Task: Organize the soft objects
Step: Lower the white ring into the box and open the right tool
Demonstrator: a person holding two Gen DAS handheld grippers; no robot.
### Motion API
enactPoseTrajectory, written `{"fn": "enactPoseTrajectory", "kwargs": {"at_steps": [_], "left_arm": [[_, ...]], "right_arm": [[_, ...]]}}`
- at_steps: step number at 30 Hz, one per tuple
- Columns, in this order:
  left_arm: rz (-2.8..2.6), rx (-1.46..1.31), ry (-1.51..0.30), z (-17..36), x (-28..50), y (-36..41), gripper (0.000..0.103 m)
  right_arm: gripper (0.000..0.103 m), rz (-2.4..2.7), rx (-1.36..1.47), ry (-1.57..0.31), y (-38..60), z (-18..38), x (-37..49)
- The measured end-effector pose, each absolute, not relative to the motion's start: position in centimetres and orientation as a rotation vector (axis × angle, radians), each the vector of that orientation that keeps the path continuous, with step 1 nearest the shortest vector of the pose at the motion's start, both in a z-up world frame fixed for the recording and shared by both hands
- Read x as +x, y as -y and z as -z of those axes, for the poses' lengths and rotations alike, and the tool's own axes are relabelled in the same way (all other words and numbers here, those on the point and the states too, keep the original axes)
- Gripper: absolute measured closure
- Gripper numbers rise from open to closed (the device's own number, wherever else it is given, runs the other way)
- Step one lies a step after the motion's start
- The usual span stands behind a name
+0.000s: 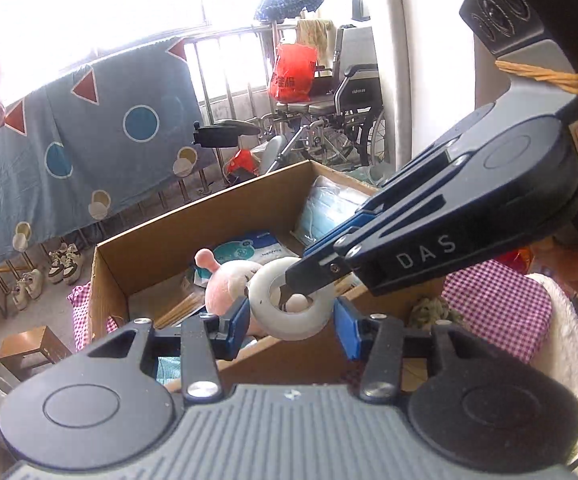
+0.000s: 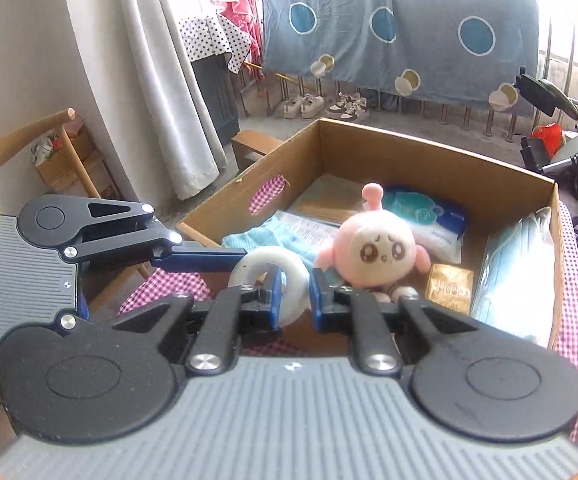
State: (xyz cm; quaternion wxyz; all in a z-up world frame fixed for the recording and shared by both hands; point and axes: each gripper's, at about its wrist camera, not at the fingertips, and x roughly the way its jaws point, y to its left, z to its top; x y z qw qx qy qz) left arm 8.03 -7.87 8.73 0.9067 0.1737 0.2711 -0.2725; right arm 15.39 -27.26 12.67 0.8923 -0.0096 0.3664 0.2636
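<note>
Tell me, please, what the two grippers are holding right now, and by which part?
Both meet at the white ring. The right gripper pinches its band, and the left gripper brackets its outer sides; firm contact there cannot be told.

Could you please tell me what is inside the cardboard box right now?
Inside the cardboard box: a pink plush toy, wet wipes pack, bagged face masks, gold packet, teal cloth. Anything beneath them is covered.

The ring (image 2: 269, 276) is white, the plush toy (image 2: 377, 252) pink with a cream face, inside a brown cardboard box (image 2: 429, 152). The cloth (image 2: 161, 284) beneath is pink-and-white checked; the hanging sheet (image 2: 409, 32) is grey-blue with blue circles and red triangles.
</note>
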Motion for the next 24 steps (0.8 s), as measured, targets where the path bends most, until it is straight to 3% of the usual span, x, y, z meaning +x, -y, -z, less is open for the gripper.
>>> {"fn": "enactPoseTrajectory", "kwargs": {"at_steps": [6, 14, 18, 24], "left_arm": [[0.627, 0.270, -0.660, -9.4, 14.1, 8.6, 0.056], [0.733, -0.021, -1.056, -2.4, 24.5, 9.0, 0.056], [0.741, -0.030, -1.150, 0.2, 26.3, 9.9, 0.056], [0.724, -0.085, -1.251, 2.1, 28.0, 9.9, 0.043]], "right_arm": [[0.089, -0.540, 0.062, -0.938, 29.9, -11.9, 23.1], [0.089, -0.497, 0.251, -1.241, 33.5, -4.8, 30.0], [0.089, -0.484, 0.284, -1.336, 33.8, -1.9, 31.3], [0.090, -0.473, 0.295, -1.451, 33.3, 1.3, 32.5]]}}
